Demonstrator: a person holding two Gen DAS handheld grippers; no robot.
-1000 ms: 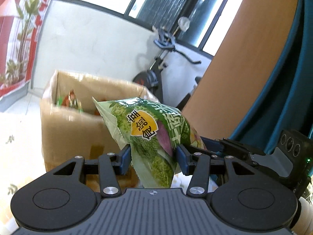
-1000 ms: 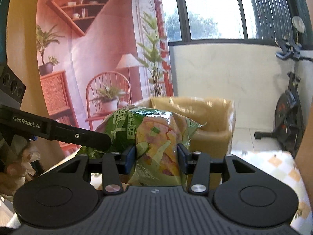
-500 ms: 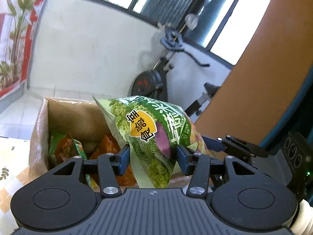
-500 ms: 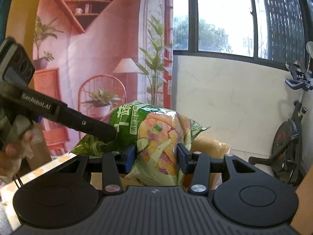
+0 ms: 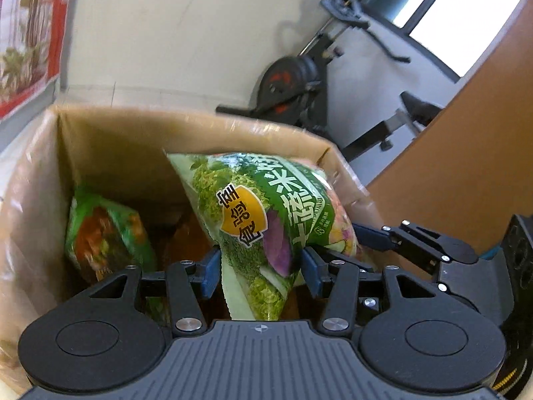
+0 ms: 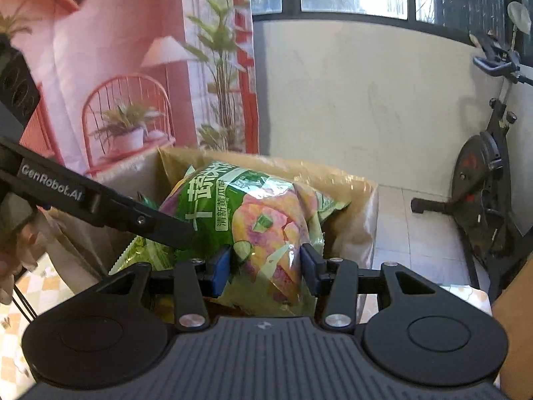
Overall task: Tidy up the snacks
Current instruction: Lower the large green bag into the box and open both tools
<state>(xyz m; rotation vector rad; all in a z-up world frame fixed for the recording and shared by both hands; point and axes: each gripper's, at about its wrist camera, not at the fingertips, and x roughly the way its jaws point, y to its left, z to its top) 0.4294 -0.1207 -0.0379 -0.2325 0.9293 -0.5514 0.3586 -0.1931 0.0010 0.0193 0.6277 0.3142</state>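
Both grippers, left (image 5: 261, 268) and right (image 6: 266, 266), we've got clamped on one green bag (image 5: 266, 213), mid-frame over the box (image 5: 110, 140).

Snack bag (image 5: 266, 220) over box (image 5: 110, 146), exercise bike (image 5: 299, 83) behind.

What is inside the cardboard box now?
The cardboard box holds a green and orange snack bag at its left wall; the held green bag covers the rest.

Blurred snack packet (image 5: 106, 233) in the cardboard box (image 5: 126, 140), its print unreadable, lower end hidden.
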